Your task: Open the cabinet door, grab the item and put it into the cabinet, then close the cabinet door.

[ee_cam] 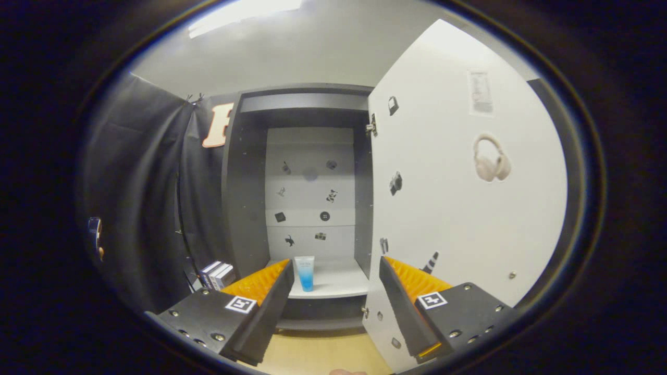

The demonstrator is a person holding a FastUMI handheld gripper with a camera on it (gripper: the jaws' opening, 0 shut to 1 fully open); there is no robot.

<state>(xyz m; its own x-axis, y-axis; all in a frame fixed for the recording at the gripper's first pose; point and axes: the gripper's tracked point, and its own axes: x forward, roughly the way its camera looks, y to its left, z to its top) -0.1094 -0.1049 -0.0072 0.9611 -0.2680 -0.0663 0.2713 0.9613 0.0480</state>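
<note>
The cabinet (245,172) stands straight ahead with its white door (458,208) swung wide open on the right side. A blue-and-white tube (305,273) stands upright, cap down, on the cabinet's white bottom shelf (338,284), just beyond my left finger. My gripper (333,284) is open, its fingers (271,297) spread wide with nothing between them, held a little in front of the cabinet opening. The right finger sits close to the open door's lower edge.
Black cloth (151,208) hangs to the left of the cabinet. A small stack of boxes (218,274) rests low beside the cabinet's left wall. Wooden floor (318,354) lies below the fingers. Stickers dot the back panel and door.
</note>
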